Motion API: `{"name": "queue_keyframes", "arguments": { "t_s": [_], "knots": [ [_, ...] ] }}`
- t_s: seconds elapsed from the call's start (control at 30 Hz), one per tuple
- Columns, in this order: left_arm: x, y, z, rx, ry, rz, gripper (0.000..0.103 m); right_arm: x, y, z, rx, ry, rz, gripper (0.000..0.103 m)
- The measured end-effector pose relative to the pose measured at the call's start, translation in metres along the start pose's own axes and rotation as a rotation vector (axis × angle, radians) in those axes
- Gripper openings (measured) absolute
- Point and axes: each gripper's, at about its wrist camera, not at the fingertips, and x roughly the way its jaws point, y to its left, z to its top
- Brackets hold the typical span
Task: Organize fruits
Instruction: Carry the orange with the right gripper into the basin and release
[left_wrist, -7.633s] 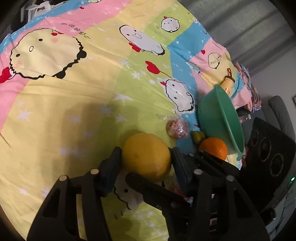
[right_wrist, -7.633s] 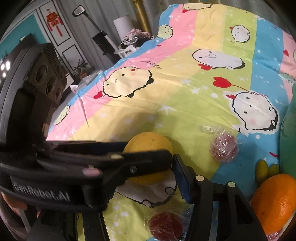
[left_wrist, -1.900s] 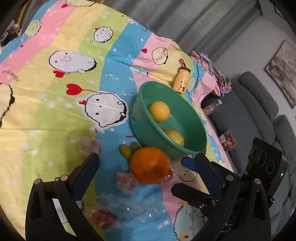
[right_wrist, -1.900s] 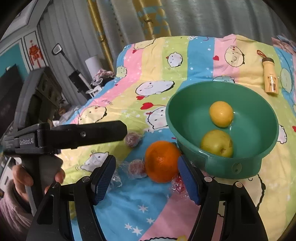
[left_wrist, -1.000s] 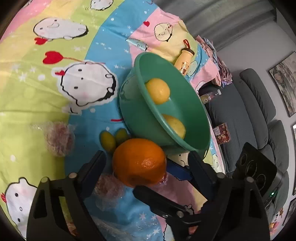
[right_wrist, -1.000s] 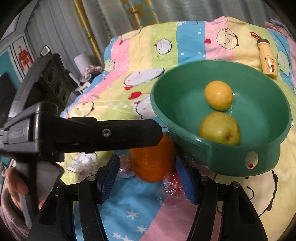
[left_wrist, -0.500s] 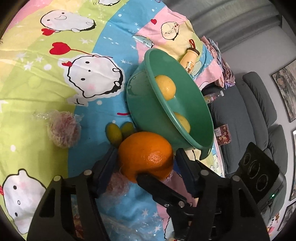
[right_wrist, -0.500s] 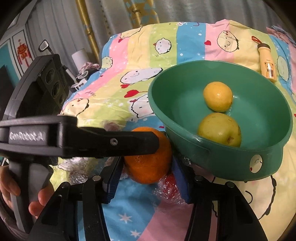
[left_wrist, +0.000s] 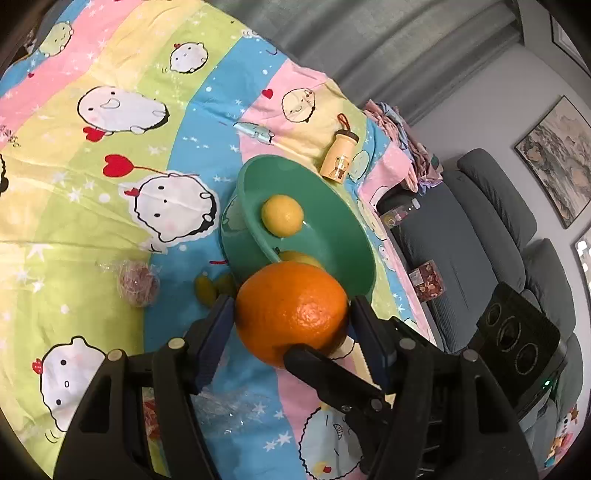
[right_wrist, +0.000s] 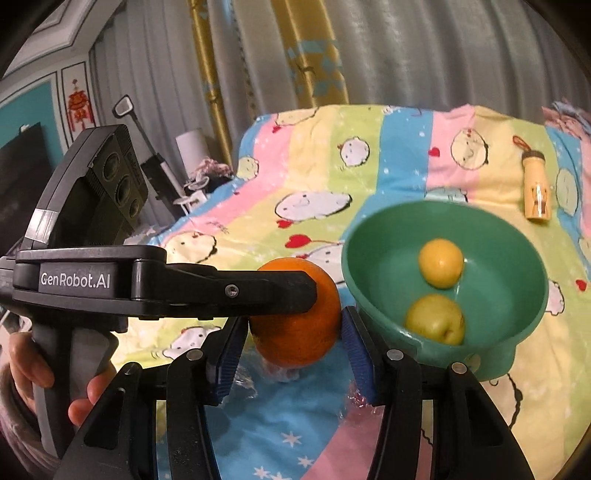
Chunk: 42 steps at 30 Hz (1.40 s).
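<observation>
A big orange hangs above the cartoon-print bedspread, close to the near rim of the green bowl. My left gripper is shut on it, a blue pad on each side. My right gripper is shut on the same orange from another side. In the right wrist view one left finger crosses the orange's front. In the left wrist view a right finger reaches in under it. The bowl holds two yellow fruits, the nearer one half hidden in the left wrist view.
Two small green fruits and a plastic-wrapped reddish fruit lie left of the bowl. Loose plastic wrap lies below the grippers. A yellow bottle lies beyond the bowl. A grey sofa borders the bed's right edge. A hand grips the left handle.
Both grippers have closed onto the orange and lifted it off the bedspread. The views have risen, and the bowl now sits lower and farther away.
</observation>
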Motion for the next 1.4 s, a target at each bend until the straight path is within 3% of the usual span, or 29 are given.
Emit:
{"name": "queue_keyframes", "arguments": {
  "t_s": [0.33,0.6,0.8,1.4],
  "knots": [
    [-0.009,-0.016,0.003,0.023,-0.022,0.004,0.064,-0.012,-0.003,0.010,-0.019,-0.035,0.014,0.054],
    [0.001,-0.068,0.034,0.128,-0.025,0.029,0.064,-0.043,-0.031,0.037,0.029,-0.121,0.019,0.054],
    [0.020,-0.086,0.054,0.134,0.000,0.014,0.066,-0.054,-0.059,0.057,0.058,-0.171,0.010,0.054],
    [0.103,-0.059,0.059,0.000,0.135,0.064,0.066,-0.006,-0.128,0.036,0.240,-0.045,0.020,0.054]
  ]
}}
